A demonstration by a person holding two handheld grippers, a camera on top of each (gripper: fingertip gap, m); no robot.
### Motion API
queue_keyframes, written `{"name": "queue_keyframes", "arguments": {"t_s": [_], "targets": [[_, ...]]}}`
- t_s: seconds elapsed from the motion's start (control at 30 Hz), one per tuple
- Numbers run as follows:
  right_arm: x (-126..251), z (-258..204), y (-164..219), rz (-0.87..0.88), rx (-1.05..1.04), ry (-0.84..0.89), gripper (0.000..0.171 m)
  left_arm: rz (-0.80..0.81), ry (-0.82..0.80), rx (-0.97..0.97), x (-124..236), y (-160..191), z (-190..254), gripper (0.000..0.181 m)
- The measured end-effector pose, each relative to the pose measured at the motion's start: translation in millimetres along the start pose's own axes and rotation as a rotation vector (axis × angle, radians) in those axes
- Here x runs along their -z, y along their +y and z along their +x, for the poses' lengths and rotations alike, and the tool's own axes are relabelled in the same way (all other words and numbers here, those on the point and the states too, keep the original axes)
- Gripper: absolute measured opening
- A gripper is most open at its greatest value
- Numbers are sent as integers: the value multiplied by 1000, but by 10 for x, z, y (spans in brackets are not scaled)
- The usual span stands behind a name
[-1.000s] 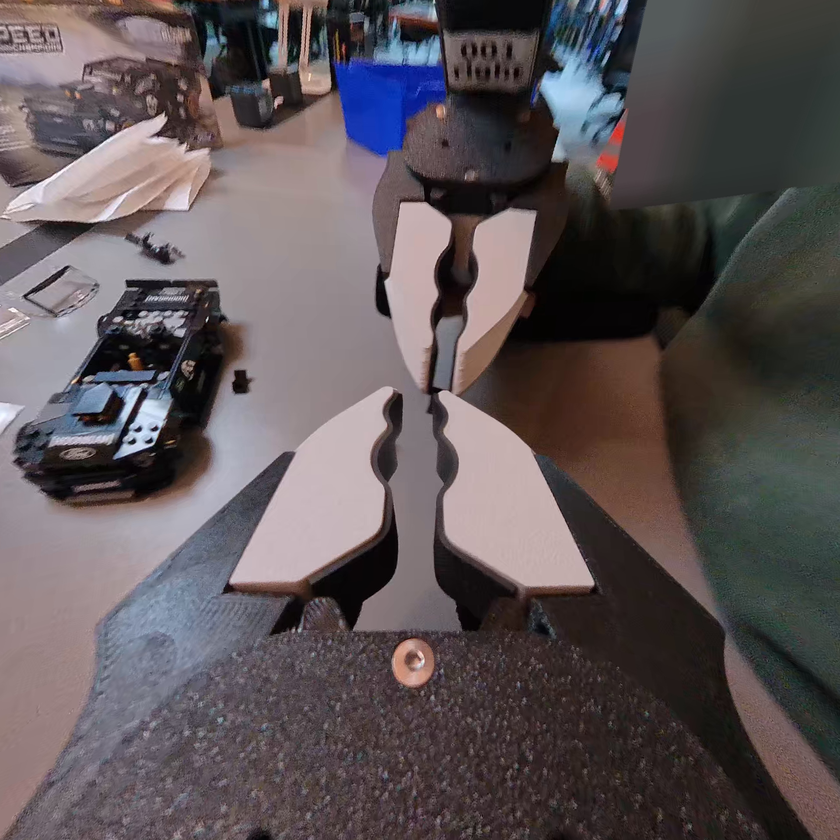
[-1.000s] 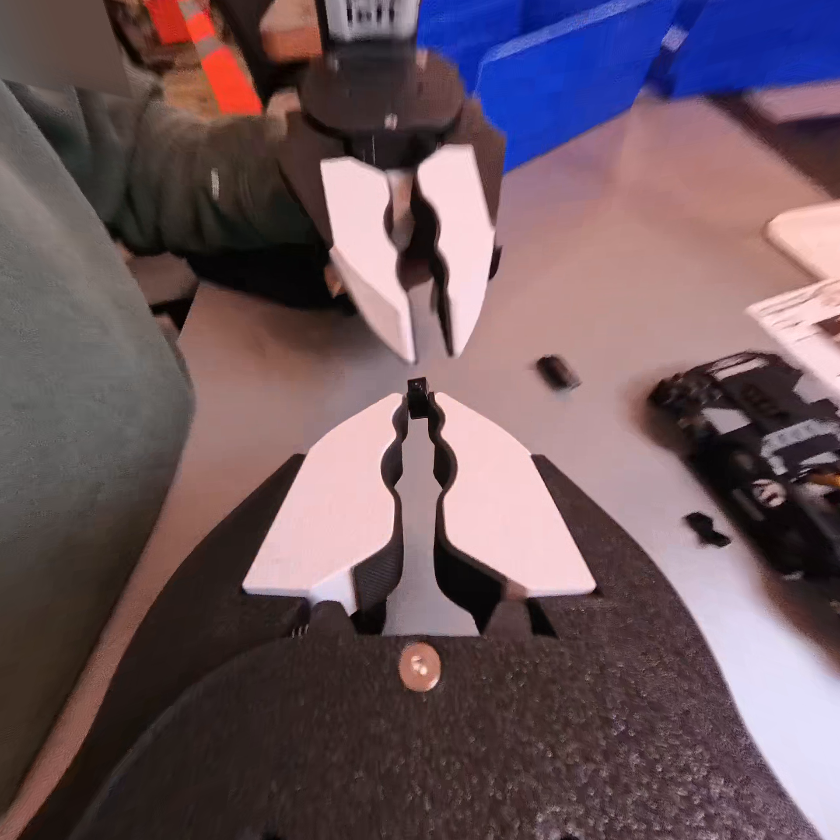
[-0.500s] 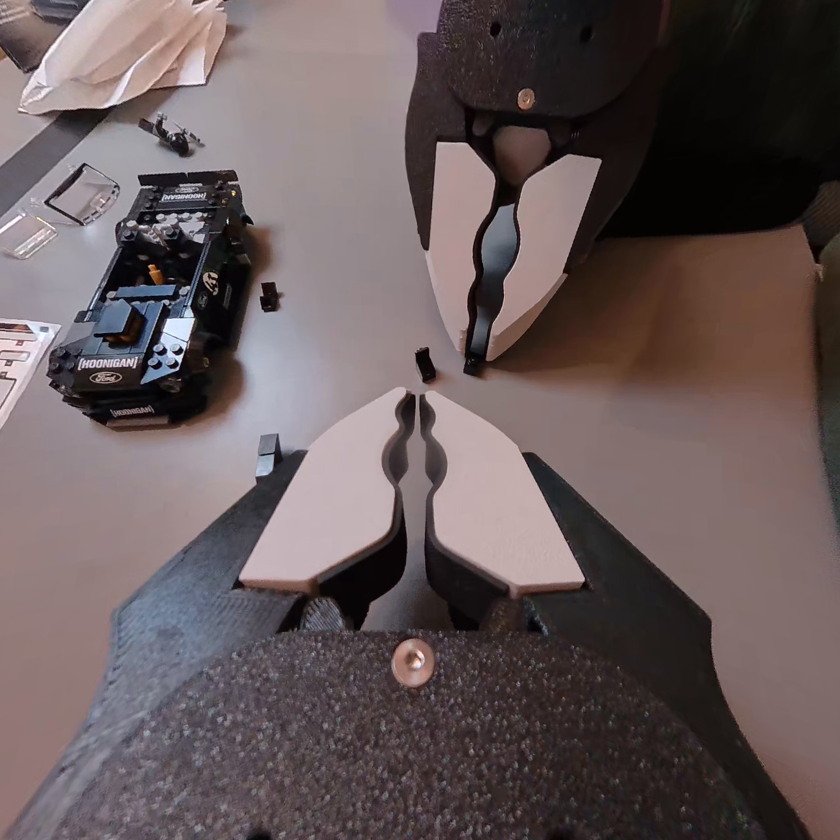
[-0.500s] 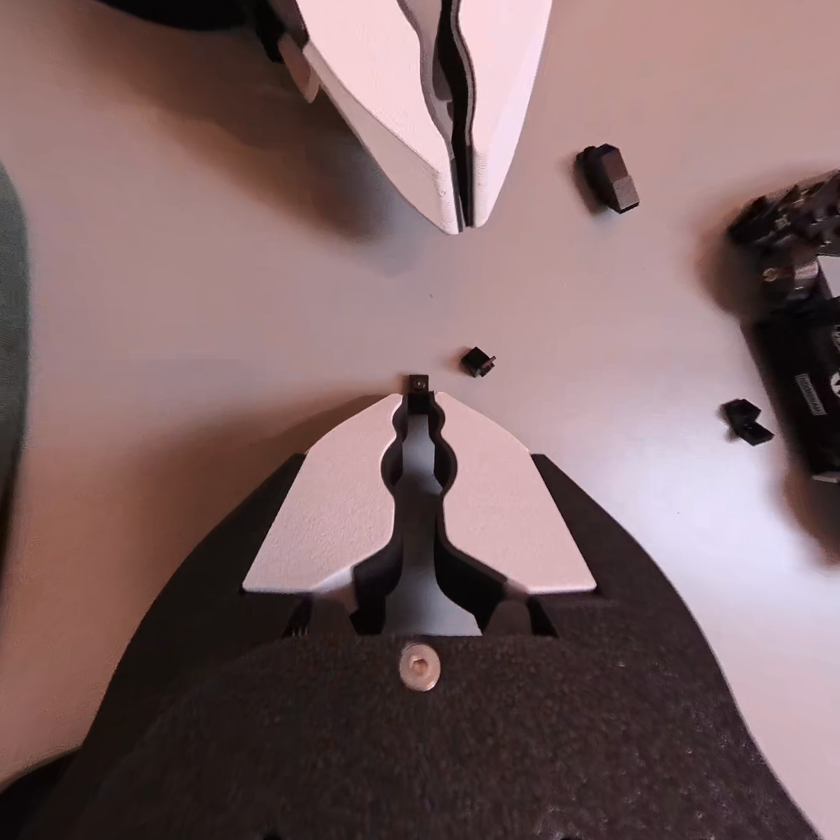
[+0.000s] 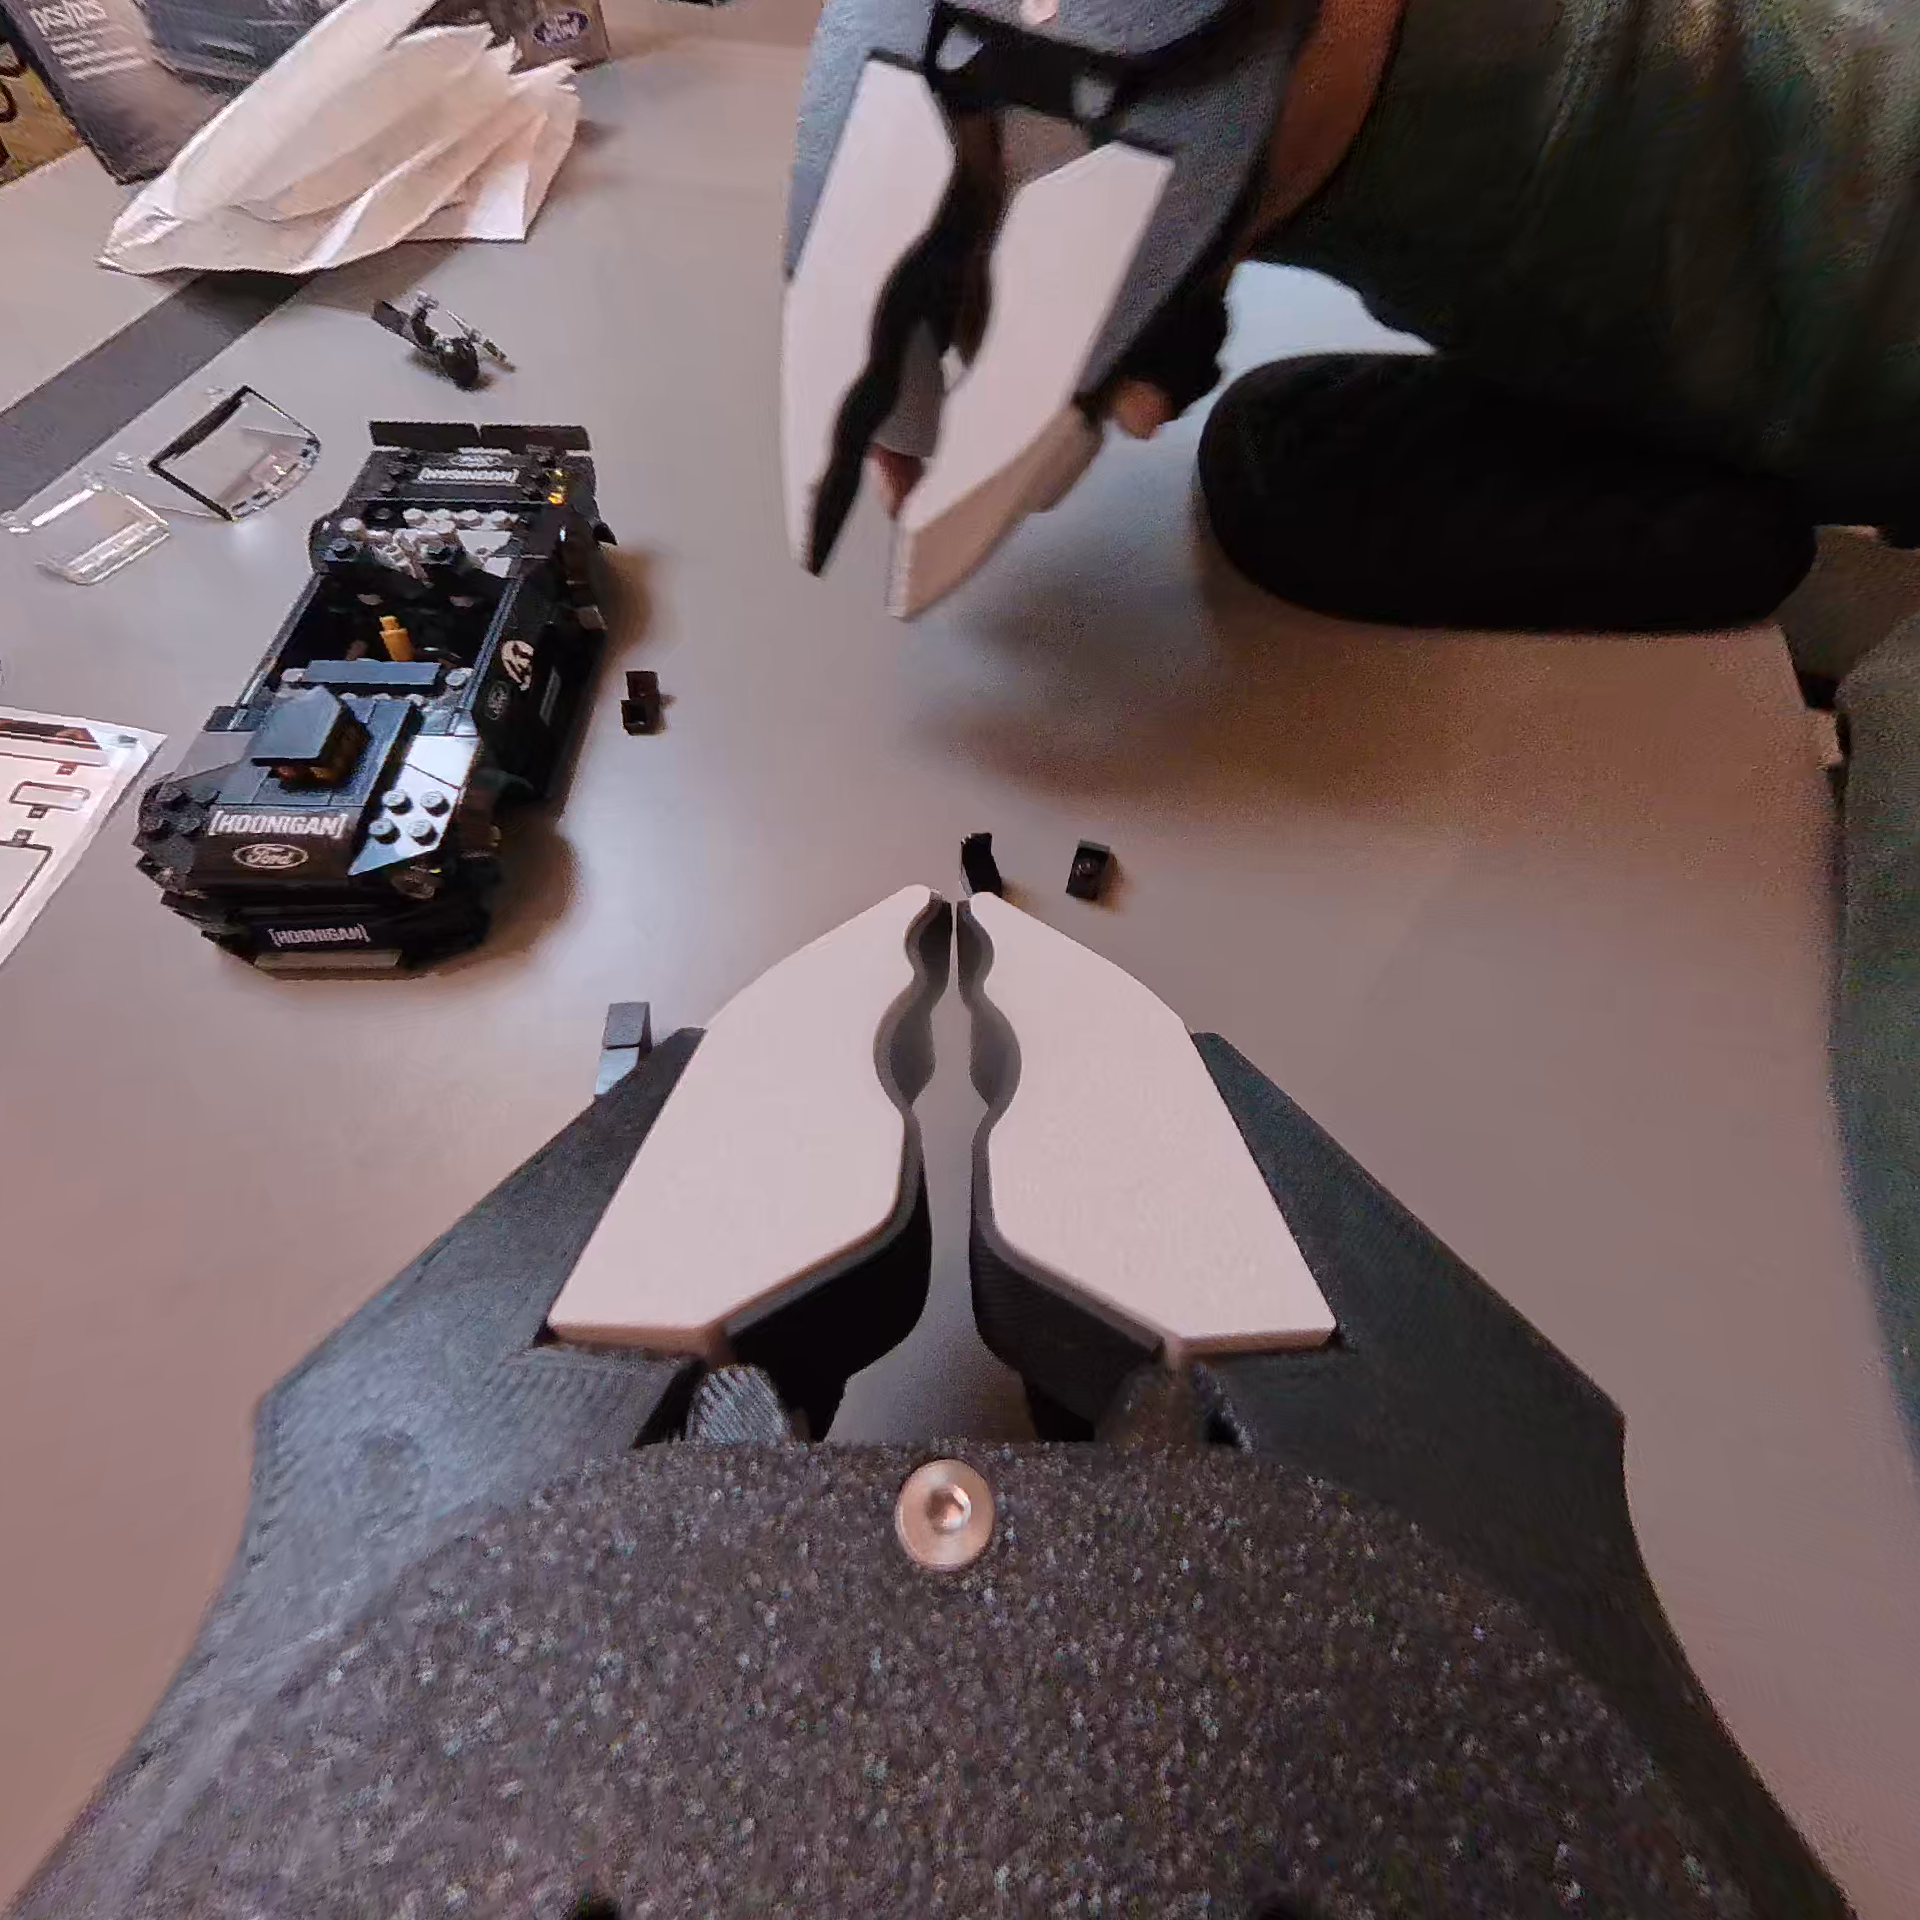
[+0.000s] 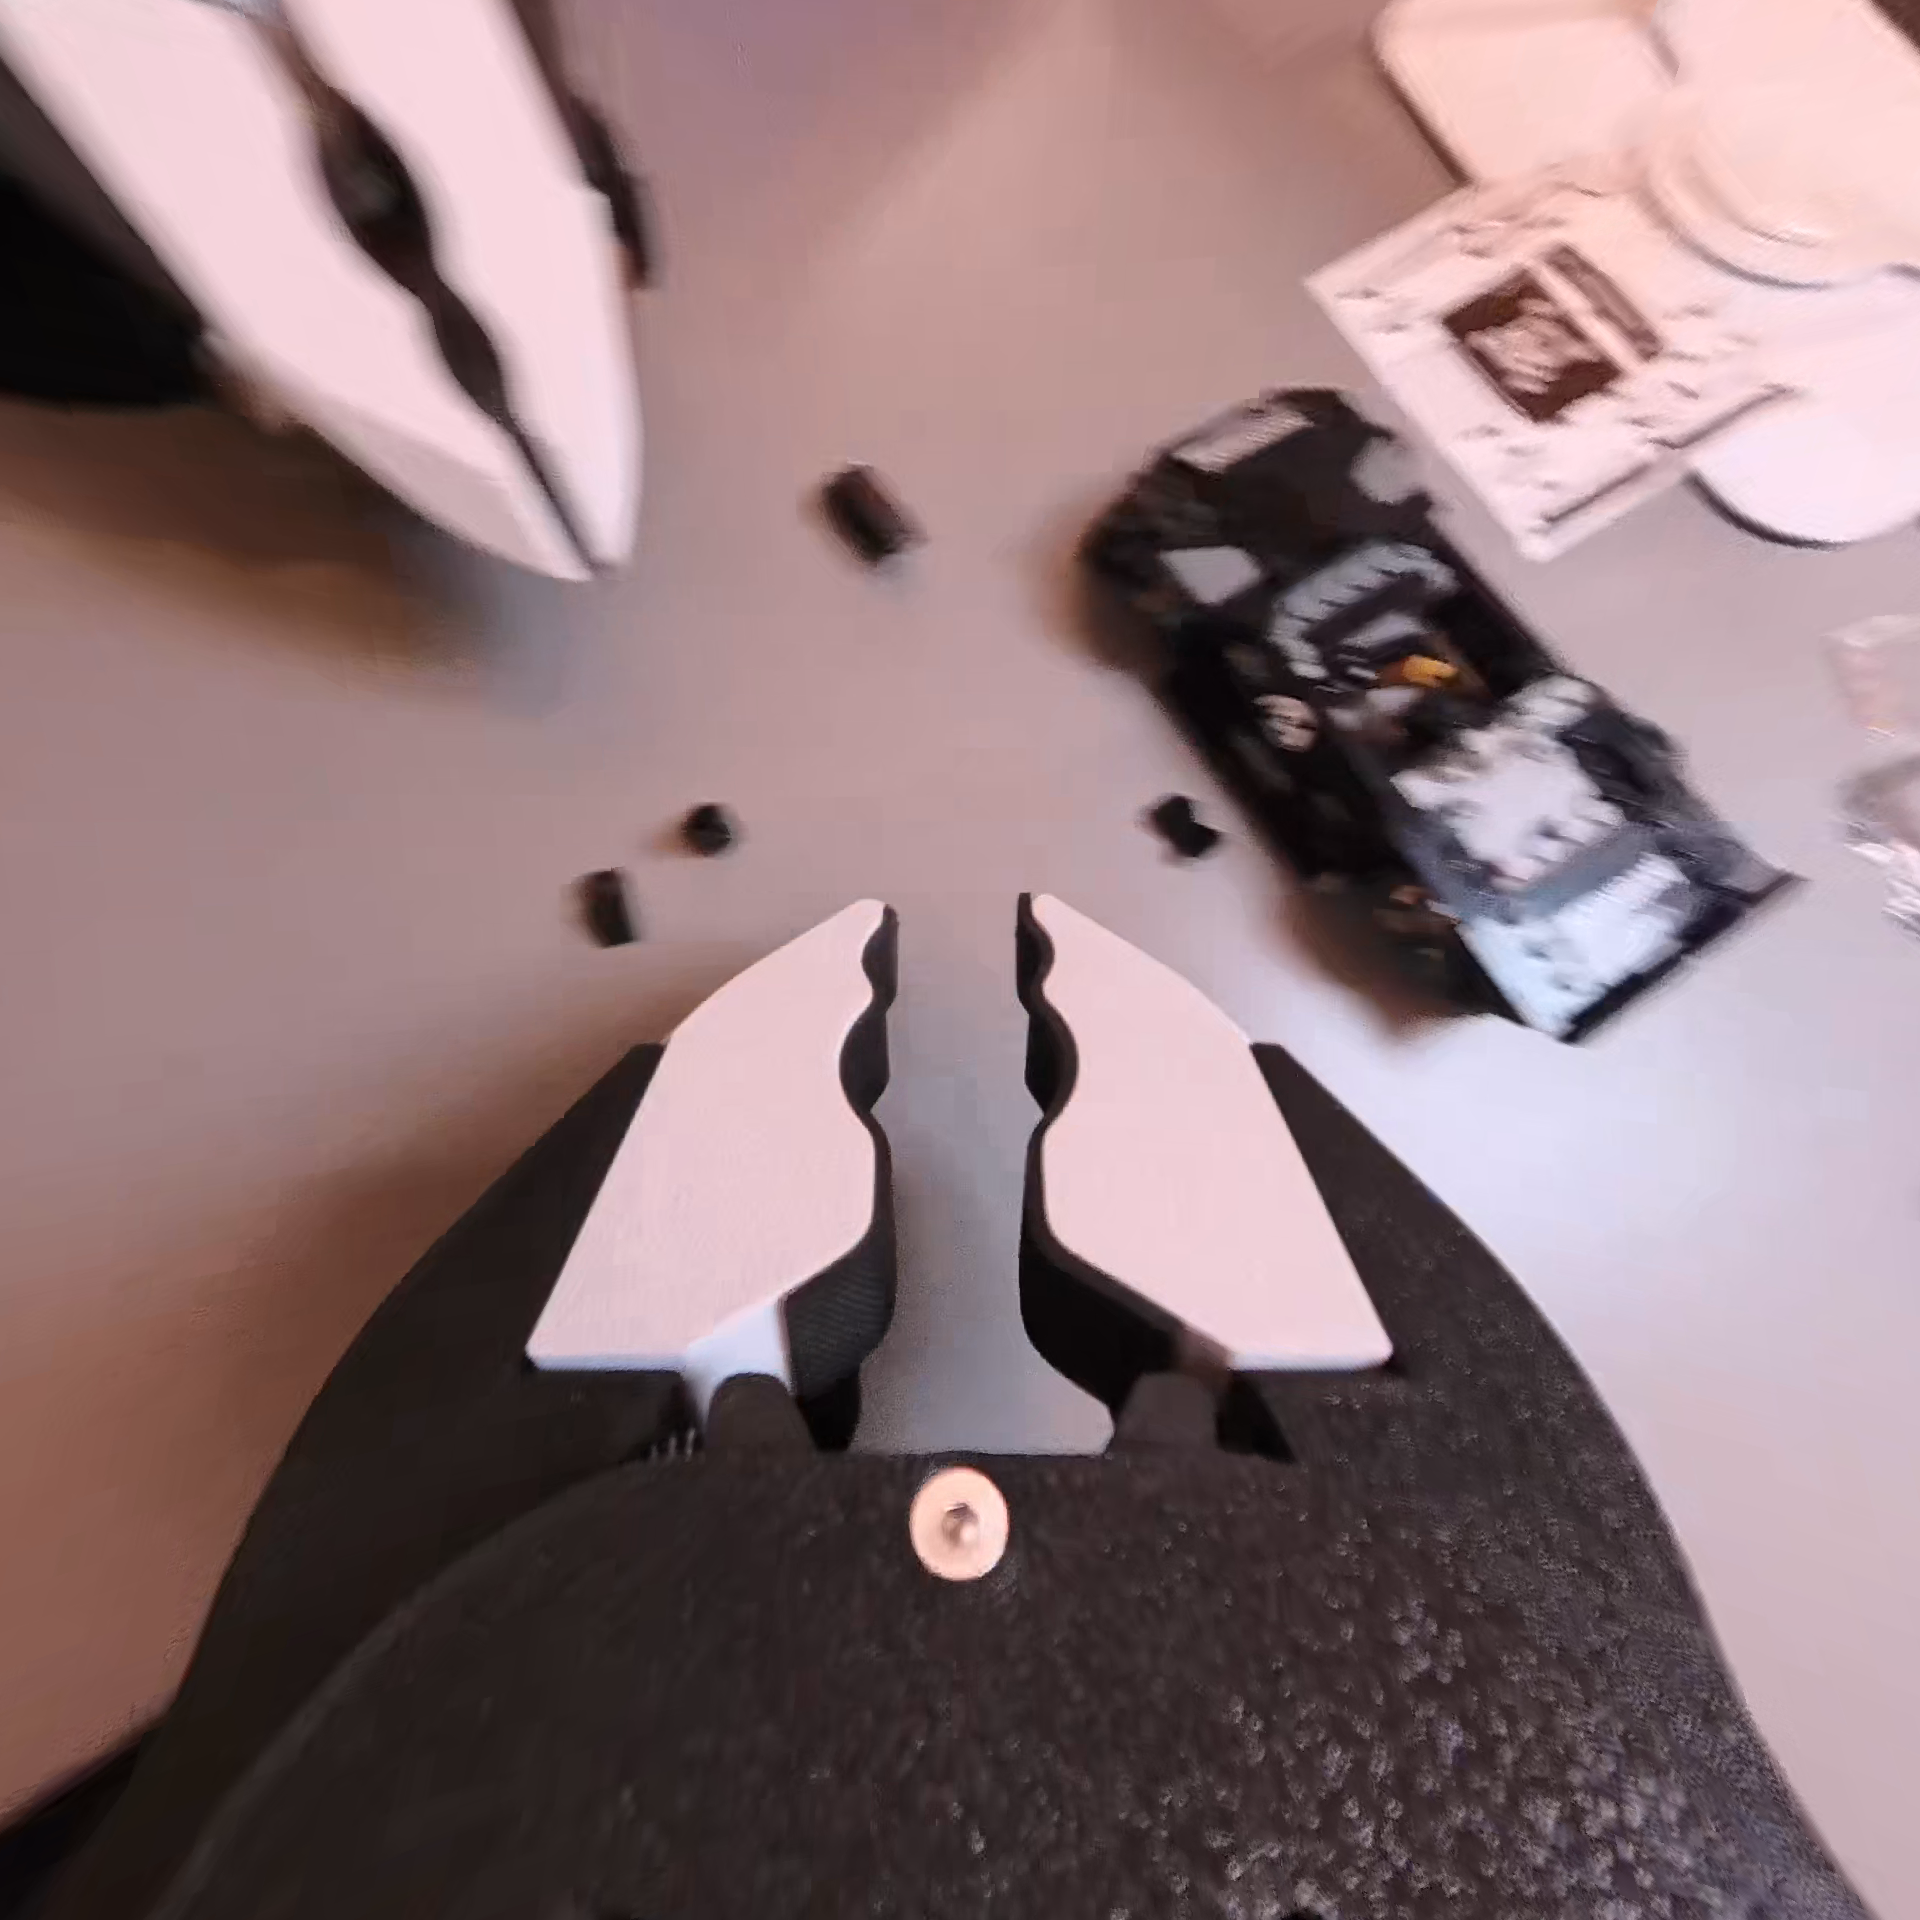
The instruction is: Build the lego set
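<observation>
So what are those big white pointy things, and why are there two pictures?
They are claws that a person holds, one in each hand, like big tweezers. Each claw carries a camera that looks along its two fingers, so you get one picture per hand. The left claw is shut with nothing in it. The right claw is open and empty too. Each picture also shows the other claw farther off. On the grey table lie a half-built black toy car, small loose black bricks such as this one, a white paper bag and a printed sheet.
</observation>
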State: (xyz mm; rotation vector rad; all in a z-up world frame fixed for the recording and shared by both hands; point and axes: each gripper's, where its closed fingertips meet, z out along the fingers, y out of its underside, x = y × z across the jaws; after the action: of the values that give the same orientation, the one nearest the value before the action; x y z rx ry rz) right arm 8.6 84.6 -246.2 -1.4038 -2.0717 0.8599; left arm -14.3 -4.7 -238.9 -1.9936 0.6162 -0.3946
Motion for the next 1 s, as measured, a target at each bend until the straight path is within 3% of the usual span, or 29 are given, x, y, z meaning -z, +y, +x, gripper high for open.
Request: {"name": "queue_keyframes", "arguments": {"t_s": [0.13,0.4,0.5,0.83,1.0], "targets": [[-165,358,35,-69,17,26,22,23,-6,23,15,-25,-31,2],[-506,444,70,-200,83,-120,24,8,-28,3,2,22,-64,2],[-493,389,73,-227,97,-157,8,7,-28,-7,0,16,-49,2],[-111,-651,-354,-57,130,-375,8,96,-9,-46,8,-181,96,13],[-131,-873,-407,-55,183,-396,8,61,28,-77,-35,-135,205,10]]}}
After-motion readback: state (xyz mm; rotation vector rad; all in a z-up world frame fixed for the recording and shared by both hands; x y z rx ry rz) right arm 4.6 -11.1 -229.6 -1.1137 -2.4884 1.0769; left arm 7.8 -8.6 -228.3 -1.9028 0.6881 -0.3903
